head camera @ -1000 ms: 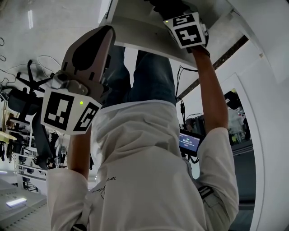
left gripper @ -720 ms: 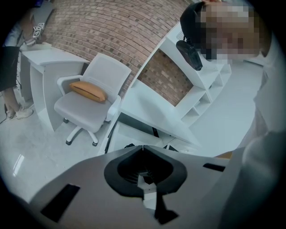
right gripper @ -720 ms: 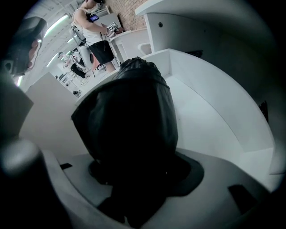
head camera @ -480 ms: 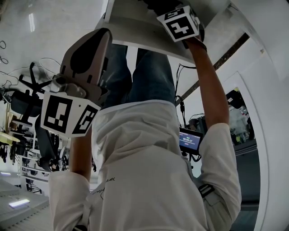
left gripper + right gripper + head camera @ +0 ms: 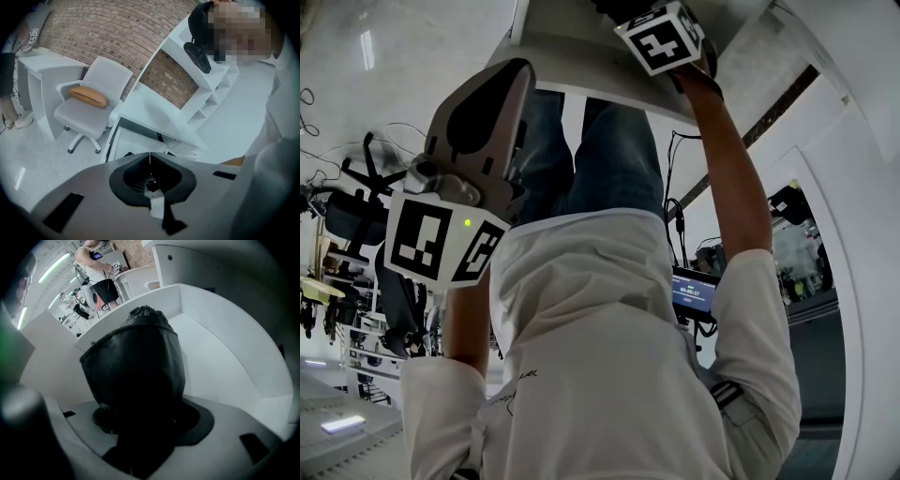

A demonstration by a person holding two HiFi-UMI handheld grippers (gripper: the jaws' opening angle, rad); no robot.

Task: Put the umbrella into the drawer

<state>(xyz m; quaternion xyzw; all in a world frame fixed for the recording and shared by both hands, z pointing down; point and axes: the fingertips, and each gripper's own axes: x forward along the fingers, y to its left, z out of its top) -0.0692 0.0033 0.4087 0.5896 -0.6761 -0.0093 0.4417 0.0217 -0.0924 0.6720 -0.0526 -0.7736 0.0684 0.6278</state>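
A chair with an orange cushion stood by the counter. The left gripper had its jaws together, empty. The right gripper had its jaws clamped on the black umbrella, inside the white drawer.

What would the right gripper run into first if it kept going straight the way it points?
Probably the drawer's white far wall; the umbrella held in the right gripper would touch it first. Depth is unclear.

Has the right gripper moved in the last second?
Yes. In the head view the right gripper has slid up and left across the white panel.
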